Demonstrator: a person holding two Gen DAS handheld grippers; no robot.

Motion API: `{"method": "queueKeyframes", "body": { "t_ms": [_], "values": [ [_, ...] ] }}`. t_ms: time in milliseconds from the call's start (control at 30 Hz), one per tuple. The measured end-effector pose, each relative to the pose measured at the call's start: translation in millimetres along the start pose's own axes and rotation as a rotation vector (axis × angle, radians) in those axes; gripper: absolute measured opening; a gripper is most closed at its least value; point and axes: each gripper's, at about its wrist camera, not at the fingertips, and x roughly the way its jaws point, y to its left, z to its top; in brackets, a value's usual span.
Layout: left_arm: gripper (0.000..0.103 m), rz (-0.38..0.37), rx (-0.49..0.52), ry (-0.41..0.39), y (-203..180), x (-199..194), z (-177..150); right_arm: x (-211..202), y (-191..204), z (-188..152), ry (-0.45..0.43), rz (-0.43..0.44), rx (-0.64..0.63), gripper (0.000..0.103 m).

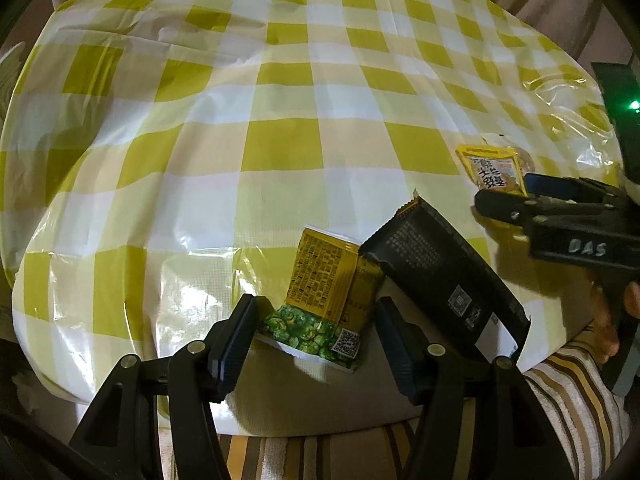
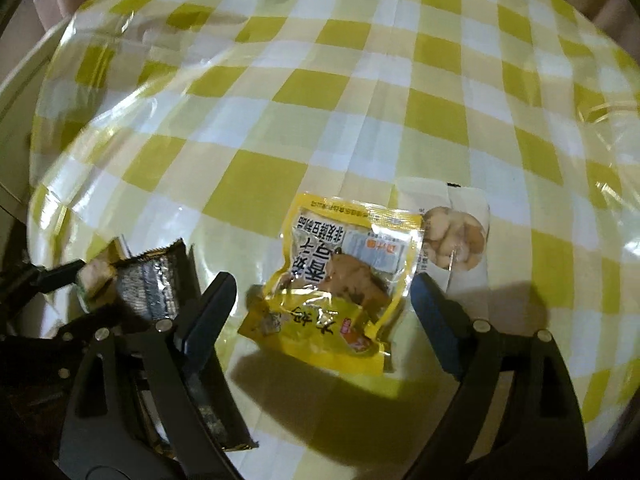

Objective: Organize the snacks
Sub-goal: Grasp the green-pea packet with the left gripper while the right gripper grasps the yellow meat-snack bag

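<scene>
A yellow snack packet printed with green peas (image 1: 320, 292) stands upright between the pads of my left gripper (image 1: 316, 340), which is shut on it. A long black packet (image 1: 440, 264) leans against it on the right, outside the right finger. From the right wrist view both packets (image 2: 152, 280) show at the left beside the left gripper. My right gripper (image 2: 320, 308) hangs open just above two overlapping yellow packets (image 2: 348, 264) lying flat on the checked tablecloth (image 2: 256, 176). It touches neither. A clear packet of pale nuts (image 2: 456, 240) lies beside them on the right.
Crinkled clear plastic (image 2: 608, 140) lies at the table's far right. The table's near edge meets brown-and-white striped fabric (image 1: 568, 400), and a hand (image 1: 608, 320) holds the right gripper (image 1: 516, 200) there. Beige upholstery rises beyond the far edge.
</scene>
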Motion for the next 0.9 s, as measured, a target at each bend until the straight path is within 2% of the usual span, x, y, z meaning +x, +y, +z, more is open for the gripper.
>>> {"method": "queueKeyframes", "body": {
  "t_ms": [167, 267, 433, 633, 733, 833, 900],
  "values": [
    [0.058, 0.003, -0.001, -0.005, 1, -1, 0, -24, -9, -15, -0.011, -0.027, 0.086, 0.090],
    [0.054, 0.009, 0.007, -0.008, -1, -2, -1, -25, -15, -17, -0.001, -0.014, 0.141, 0.090],
    [0.047, -0.008, -0.026, -0.024, 5, -5, -4, -16, -2, -14, 0.024, -0.007, 0.132, 0.089],
    [0.045, -0.028, -0.057, -0.037, 10, -6, -5, 2, 9, -4, 0.039, -0.048, 0.135, 0.078],
    [0.044, -0.033, -0.095, -0.049, 17, -8, -6, 5, 11, -2, 0.023, -0.091, 0.120, 0.077],
    [0.043, -0.050, -0.139, -0.060, 26, -8, -6, 5, 12, -1, 0.012, -0.088, 0.105, 0.075],
    [0.042, -0.054, -0.157, -0.067, 28, -10, -7, 3, 13, -1, 0.004, -0.081, 0.092, 0.070]
  ]
}}
